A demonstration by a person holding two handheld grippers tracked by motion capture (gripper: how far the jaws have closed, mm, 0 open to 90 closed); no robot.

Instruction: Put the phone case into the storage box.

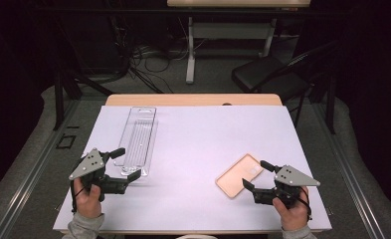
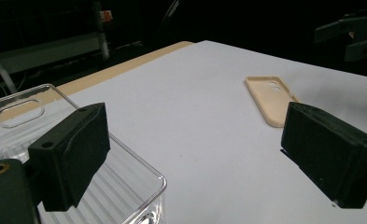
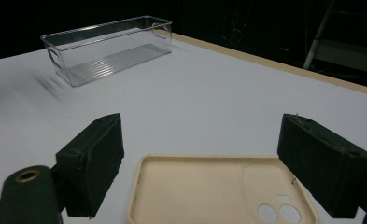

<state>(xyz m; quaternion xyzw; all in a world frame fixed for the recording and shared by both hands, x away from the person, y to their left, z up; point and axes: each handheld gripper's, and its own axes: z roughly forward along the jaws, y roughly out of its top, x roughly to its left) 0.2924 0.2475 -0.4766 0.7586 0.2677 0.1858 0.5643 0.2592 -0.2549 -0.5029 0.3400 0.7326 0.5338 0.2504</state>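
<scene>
White paper covers the table (image 1: 198, 149), and the room around it is dark. On the right side lies a beige phone case (image 1: 239, 176), hollow side up, between the spread jaws of the right gripper (image 1: 257, 175), not pinched. Left gripper (image 1: 127, 162) is spread also, at the near end of a clear plastic bin (image 1: 138, 137).

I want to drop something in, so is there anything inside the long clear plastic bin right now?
Nothing lies inside the long clear plastic bin; only its ribbed floor shows. In the left gripper view, one tool jaw covers part of its near end.
</scene>
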